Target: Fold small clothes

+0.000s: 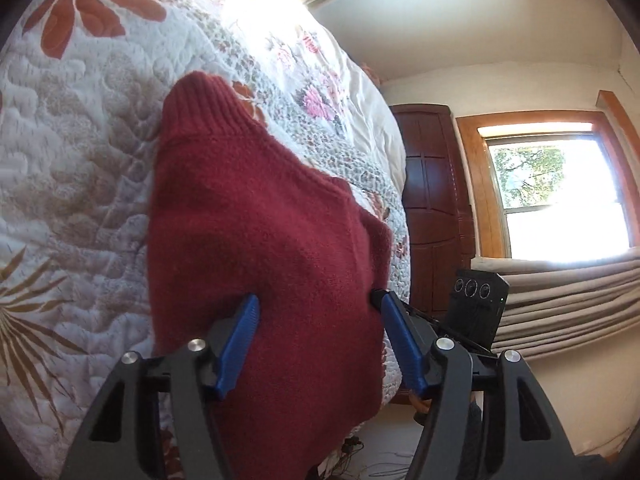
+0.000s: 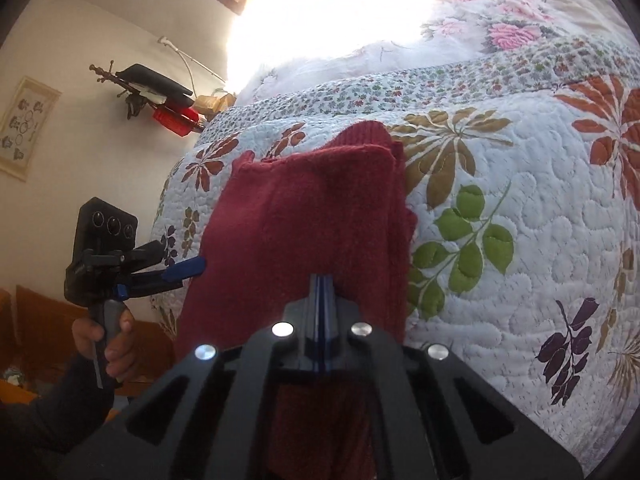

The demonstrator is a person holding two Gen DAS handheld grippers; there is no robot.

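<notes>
On the floral quilt (image 2: 520,240) lies a dark red sweater (image 2: 304,216). Left gripper (image 1: 316,308) spreads wide over its edge, hand (image 2: 116,344) upright; right gripper (image 2: 322,280) pinches the fabric.

The sweater (image 2: 312,216) lies folded on the quilt (image 2: 520,216) near the bed's edge. The right hand-held gripper (image 2: 320,284) sits at the sweater's near end, its fingers pressed together. The left hand-held gripper (image 2: 188,270) reaches in at the sweater's left side, fingers spread with the sweater between them. A pillow (image 2: 500,12) lies beyond the sweater, at the bed's far end
</notes>
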